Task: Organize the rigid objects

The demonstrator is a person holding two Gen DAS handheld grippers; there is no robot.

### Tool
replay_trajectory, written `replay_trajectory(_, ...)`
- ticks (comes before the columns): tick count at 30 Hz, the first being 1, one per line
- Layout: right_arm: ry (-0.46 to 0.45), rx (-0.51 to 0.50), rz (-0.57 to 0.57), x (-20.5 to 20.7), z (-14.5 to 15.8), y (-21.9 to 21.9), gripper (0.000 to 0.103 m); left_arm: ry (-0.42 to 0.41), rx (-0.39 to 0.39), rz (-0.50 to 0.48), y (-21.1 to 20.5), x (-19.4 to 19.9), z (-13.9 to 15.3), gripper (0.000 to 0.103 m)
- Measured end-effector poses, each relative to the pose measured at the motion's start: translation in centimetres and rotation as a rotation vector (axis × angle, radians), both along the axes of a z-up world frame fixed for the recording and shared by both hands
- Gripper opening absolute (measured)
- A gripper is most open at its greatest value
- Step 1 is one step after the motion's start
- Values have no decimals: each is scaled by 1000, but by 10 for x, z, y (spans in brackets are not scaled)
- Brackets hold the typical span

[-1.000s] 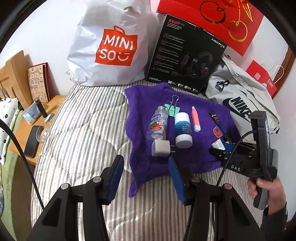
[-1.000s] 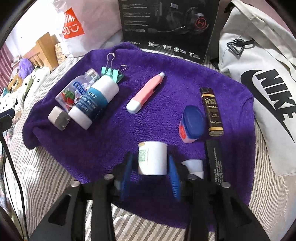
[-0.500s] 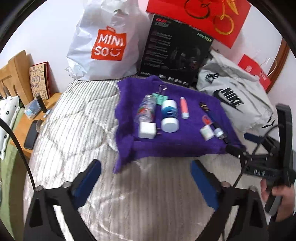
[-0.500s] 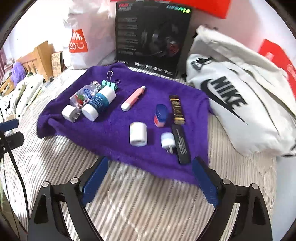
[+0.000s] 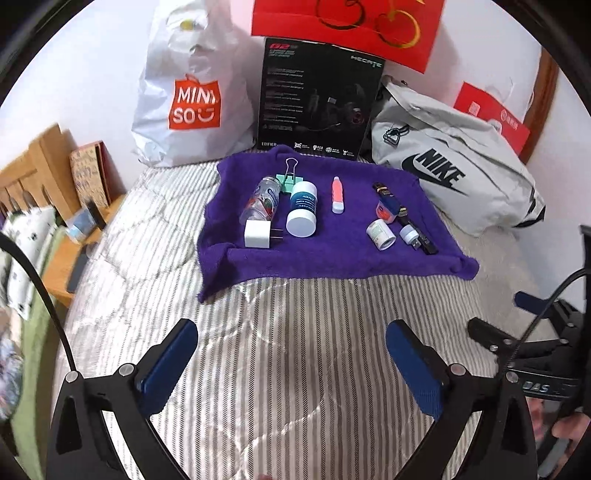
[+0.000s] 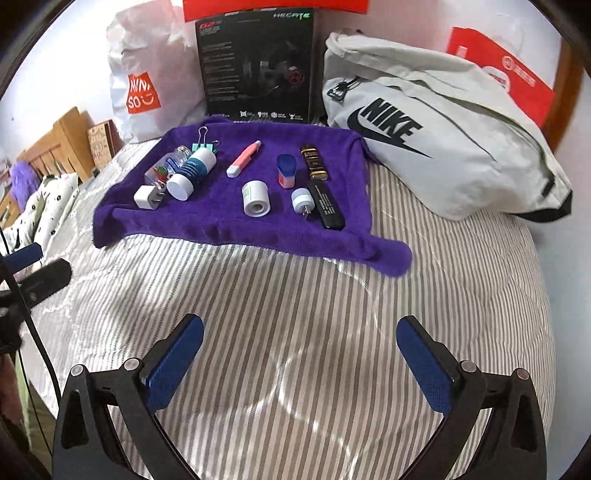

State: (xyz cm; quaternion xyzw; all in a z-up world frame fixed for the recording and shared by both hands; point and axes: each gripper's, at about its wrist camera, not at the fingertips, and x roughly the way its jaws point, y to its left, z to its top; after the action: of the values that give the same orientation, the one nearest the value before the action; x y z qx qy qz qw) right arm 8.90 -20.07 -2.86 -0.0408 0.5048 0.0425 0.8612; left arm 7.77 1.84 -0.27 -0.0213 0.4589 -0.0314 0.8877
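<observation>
Left wrist view: left gripper (image 5: 291,334) hovers low over the grey-and-white striped quilt (image 5: 295,350), blue-padded fingers (image 5: 170,360) spread wide, nothing between them, well short of the purple terry towel (image 5: 325,254). Right gripper (image 6: 300,334) same pose in right wrist view, jaws wide, empty, over bare quilt near the towel's front edge; it also shows at the right edge of the left view, a hand (image 5: 569,428) on its handle. All small items lie on the towel in 2 groups. Left group: clear plastic bottle with red-and-blue label (image 6: 164,170), white-and-blue cylindrical bottle (image 6: 192,173) touching it, white square plug charger (image 6: 147,197) at their near ends, mint-green binder clip (image 6: 205,142) behind. Pink-and-white pen-shaped tube (image 6: 243,159) lies alone mid-towel. Right group: white jar with green label on its side (image 6: 255,197), blue-capped pink tub (image 6: 286,168), small white round USB night light (image 6: 303,201), black-and-gold slim box (image 6: 314,162), black flat stick (image 6: 327,206). Behind the towel: white MINISO plastic bag (image 5: 192,96), black headset box (image 5: 317,99), red paper bag (image 5: 347,26), grey NIKE fabric bag (image 6: 436,125). Nothing blocks the path between grippers and towel.
</observation>
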Motion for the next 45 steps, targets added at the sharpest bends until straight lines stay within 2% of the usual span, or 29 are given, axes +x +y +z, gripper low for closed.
replay_trajectory(3, -10, 21, -23, -11, 11, -3, 103, -10, 41, 0, -5, -5, 6, 103)
replay_trajectory(10, -52, 31, -64, -26, 33, -13, 103, -18, 0, -18, -8, -12, 21, 103)
replay_trajectory(20, -43, 49, -127, -34, 35, -35, 103, -25, 19, -62, -22, -21, 31, 103)
replay_trajectory(45, -51, 67, -114, -45, 39, -32, 103, -19, 48, -82, -26, -29, 36, 103)
